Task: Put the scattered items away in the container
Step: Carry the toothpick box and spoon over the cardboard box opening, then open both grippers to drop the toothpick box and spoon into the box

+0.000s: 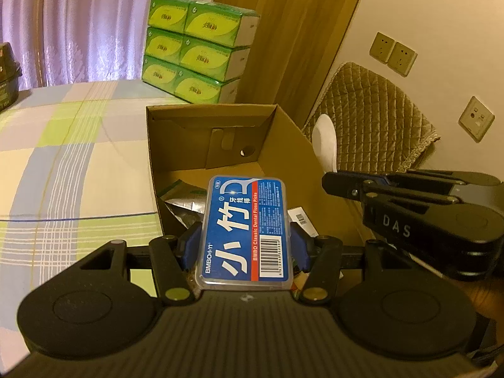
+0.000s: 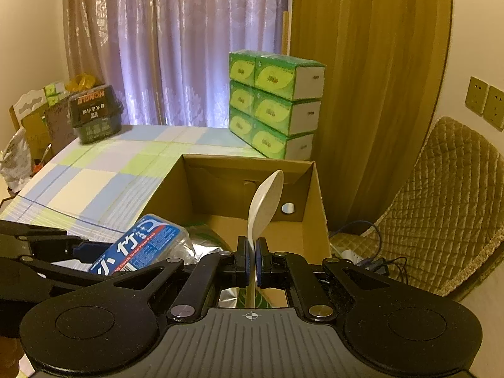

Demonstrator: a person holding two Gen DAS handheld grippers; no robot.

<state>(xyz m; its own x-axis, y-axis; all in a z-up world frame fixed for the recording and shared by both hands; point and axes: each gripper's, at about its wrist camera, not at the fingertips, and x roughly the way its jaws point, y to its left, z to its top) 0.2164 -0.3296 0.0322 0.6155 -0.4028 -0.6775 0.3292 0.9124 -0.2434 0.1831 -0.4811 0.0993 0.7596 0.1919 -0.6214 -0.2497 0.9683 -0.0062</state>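
Note:
My left gripper [image 1: 244,245] is shut on a blue dental floss pick box [image 1: 244,230], held over the near end of the open cardboard box [image 1: 293,145]. The same floss box [image 2: 141,245] shows at the left of the right wrist view. My right gripper [image 2: 251,264] is shut on the handle of a white spoon [image 2: 263,204], whose bowl points up over the cardboard box [image 2: 316,208]. From the left wrist view the spoon [image 1: 324,140] and right gripper appear just beyond the box's right wall. A silver-green packet [image 1: 181,200] lies inside.
The box stands on a checked blue-green tablecloth [image 1: 69,157]. A stack of green tissue packs [image 1: 195,50] stands behind it. A dark tub [image 2: 94,113] sits at the table's far left. A quilted chair [image 2: 441,208] and cables [image 2: 371,258] are to the right.

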